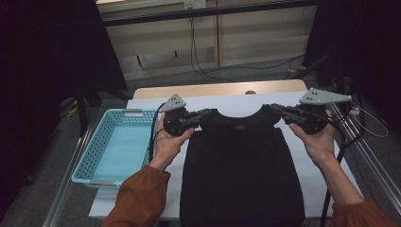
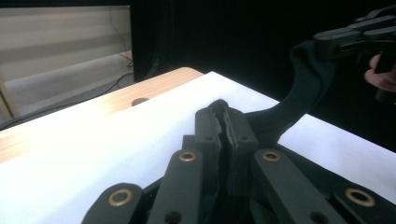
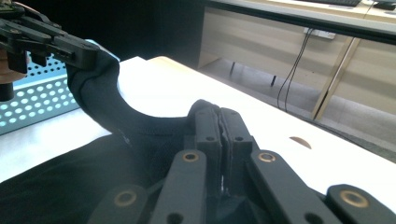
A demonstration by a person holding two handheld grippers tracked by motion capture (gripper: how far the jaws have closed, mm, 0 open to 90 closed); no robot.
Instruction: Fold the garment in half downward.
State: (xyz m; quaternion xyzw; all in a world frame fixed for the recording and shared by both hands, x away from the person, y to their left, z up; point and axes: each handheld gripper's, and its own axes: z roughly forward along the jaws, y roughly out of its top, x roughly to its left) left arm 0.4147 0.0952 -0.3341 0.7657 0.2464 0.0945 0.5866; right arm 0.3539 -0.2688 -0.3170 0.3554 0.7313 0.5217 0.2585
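Left gripper pinching black garment

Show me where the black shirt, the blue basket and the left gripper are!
black shirt (image 1: pixel 241 170), high view, middle of its front.
blue basket (image 1: pixel 94 158), high view, its left wall.
left gripper (image 1: pixel 204 114), high view, its fingers' tips at the shirt's shoulder.

I am seeing both forearms reaching in from bottom, orange sleeves pushed back. Left hand gripping left gripper, jaws pressing together, pointing inward to right. Right hand gripping right gripper, jaws pressing together, pointing inward to left. Both grippers staying level, well apart.
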